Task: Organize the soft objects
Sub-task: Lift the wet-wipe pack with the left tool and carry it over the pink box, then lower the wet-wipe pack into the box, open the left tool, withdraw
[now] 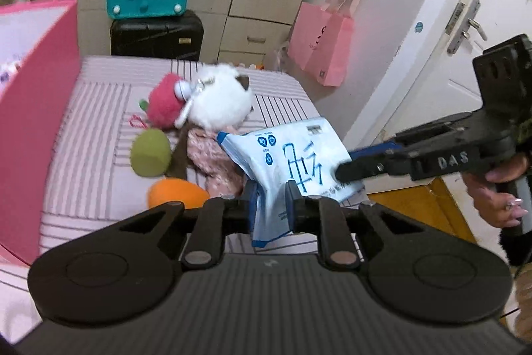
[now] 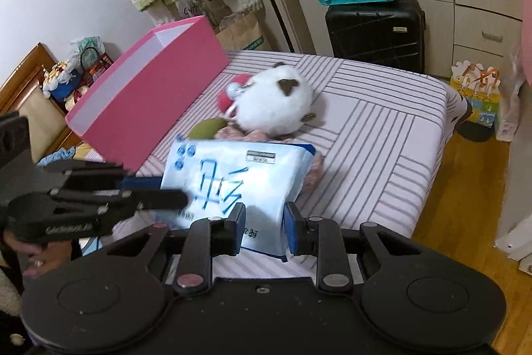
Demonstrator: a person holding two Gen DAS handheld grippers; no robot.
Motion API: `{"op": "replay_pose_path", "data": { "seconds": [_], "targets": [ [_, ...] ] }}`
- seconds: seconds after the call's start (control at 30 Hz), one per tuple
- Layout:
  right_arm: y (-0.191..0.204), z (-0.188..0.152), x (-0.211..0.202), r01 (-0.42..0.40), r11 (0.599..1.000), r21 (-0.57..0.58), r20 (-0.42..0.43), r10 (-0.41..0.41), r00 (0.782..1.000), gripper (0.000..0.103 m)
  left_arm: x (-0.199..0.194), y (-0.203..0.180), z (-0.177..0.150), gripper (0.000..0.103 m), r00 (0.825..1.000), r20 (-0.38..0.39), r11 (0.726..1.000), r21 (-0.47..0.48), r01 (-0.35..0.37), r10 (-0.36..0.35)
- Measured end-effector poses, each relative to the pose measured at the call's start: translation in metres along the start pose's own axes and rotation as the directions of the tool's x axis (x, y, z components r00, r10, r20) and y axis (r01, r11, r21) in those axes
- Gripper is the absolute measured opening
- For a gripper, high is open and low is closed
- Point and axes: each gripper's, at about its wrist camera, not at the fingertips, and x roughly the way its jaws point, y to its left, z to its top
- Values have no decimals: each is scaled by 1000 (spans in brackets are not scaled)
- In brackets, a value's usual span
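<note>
Both tongs grip one pale blue soft pack (image 1: 292, 155) — the left tongs (image 1: 271, 205) pinch its lower edge, their jaws nearly together, and the right tongs (image 2: 264, 228) clamp another edge with a narrow gap. The pack hangs above the bed (image 2: 382, 135), over its near edge. Behind it, toward the bed's middle, lie a white plush toy (image 2: 276, 105), a red plush (image 1: 163, 102), a green one (image 1: 149, 152) and an orange one (image 1: 176, 193) — close together. An open pink box (image 2: 149, 95) stands along the bed's left edge.
</note>
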Motion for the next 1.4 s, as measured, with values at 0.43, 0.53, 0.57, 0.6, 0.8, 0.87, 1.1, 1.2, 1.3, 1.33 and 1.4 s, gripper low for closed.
{"op": "replay_pose_path", "data": {
  "seconds": [0.43,0.53,0.57,0.6,0.8,0.87,1.1,1.2,1.3,1.33,1.4],
  "targets": [
    [81,3,-3,57,998,0,47,-57,997,33,-57,13,29,19,999,-19,984,172,-46,50],
    [101,13,-2,62,998,-16,87,-61,994,33,-74,22,38,19,996,3,979,182,-88,89],
    [107,17,-2,62,998,-22,97,-59,993,33,-81,27,41,19,996,2,981,173,-92,93],
    [113,21,-2,60,998,-33,103,-56,993,33,-86,30,44,19,995,3,981,172,-95,96],
    [152,43,-4,39,991,-130,156,-19,988,36,-131,56,60,20,991,59,981,141,-130,123],
    [161,49,-2,36,989,-144,169,-11,986,37,-142,59,61,20,986,89,978,139,-154,143],
    [201,70,5,27,978,-208,175,10,985,37,-172,93,74,20,983,105,983,84,-162,153],
    [220,82,12,27,967,-253,165,16,986,38,-181,114,82,20,983,81,985,48,-167,163],
    [234,97,23,21,958,-286,153,24,988,38,-188,129,90,21,978,79,980,33,-196,193],
    [237,103,29,16,956,-294,145,29,989,38,-190,135,94,21,974,84,976,30,-216,213],
    [242,114,40,16,952,-306,141,29,990,38,-189,149,101,21,970,74,972,5,-233,232]
  ]
}}
